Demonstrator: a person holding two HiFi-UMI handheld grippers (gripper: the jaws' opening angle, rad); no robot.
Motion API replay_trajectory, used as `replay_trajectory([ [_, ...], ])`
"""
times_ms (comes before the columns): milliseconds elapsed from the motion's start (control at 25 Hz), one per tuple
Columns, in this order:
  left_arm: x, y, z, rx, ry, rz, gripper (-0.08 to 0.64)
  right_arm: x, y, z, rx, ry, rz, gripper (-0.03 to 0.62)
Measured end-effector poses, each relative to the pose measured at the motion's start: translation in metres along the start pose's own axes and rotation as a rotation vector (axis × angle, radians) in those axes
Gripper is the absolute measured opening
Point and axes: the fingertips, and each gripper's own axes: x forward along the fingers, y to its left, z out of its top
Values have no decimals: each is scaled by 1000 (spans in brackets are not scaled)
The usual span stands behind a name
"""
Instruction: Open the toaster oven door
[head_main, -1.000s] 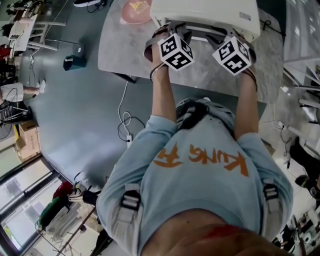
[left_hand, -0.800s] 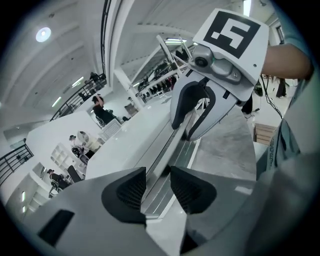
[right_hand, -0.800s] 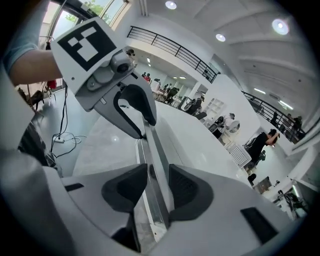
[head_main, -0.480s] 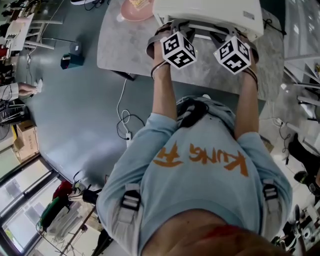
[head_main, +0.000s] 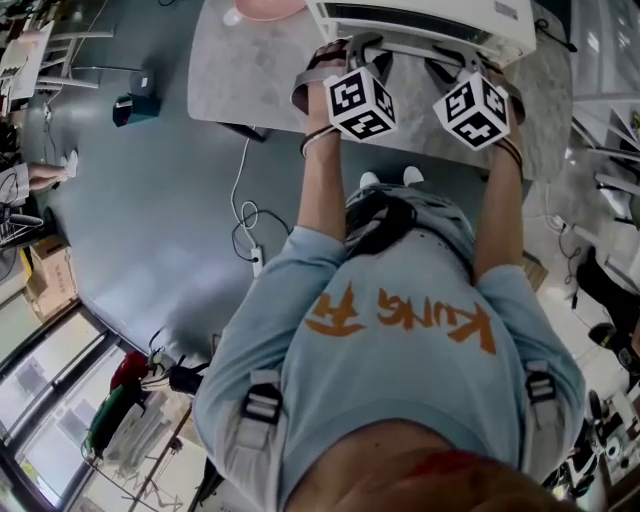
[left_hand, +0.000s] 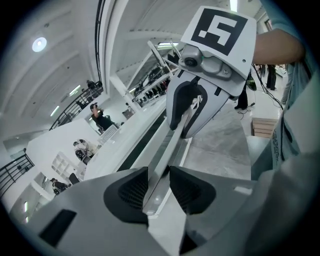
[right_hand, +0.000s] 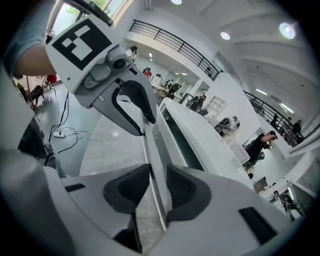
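Observation:
The white toaster oven (head_main: 420, 15) stands at the far edge of the grey marble table (head_main: 250, 70). A dark strip shows along its front. Its long white door handle (left_hand: 165, 155) runs between the pads of my left gripper (left_hand: 159, 187), which are shut on the bar. Further along the same handle (right_hand: 152, 145), my right gripper (right_hand: 157, 187) has the bar between its pads and its jaws are closing on it. In the head view the left gripper (head_main: 365, 50) and right gripper (head_main: 455, 60) sit side by side at the oven's front.
A pink plate (head_main: 265, 8) lies on the table left of the oven. A white cable (head_main: 248, 230) trails over the grey floor below the table edge, and a small dark box (head_main: 130, 105) stands on the floor at the left.
The oven has slid toward the top of the head view and a dark strip now shows along its front. Both grippers stay at the handle.

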Motion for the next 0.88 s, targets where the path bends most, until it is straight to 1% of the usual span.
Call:
replay_trajectory([
  [80, -3, -5, -3, 12, -11, 2, 133, -1, 6, -1, -11, 5, -9, 106],
  [200, -8, -16, -8, 24, -27, -17, 126, -3, 19, -3, -38, 9, -22, 103],
  [320, -12, -29, -14, 44, -25, -31, 120, -4, 33, -7, -76, 9, -33, 98],
  [440, -16, -42, -21, 45, -25, -42, 118, -4, 48, -12, -97, 7, -37, 94],
  [720, -22, -80, -43, 69, 8, -83, 110, 0, 89, -25, -143, 46, -30, 83],
  [880, -20, -99, -57, 68, 34, -80, 110, 6, 108, -34, -151, 64, -51, 82],
])
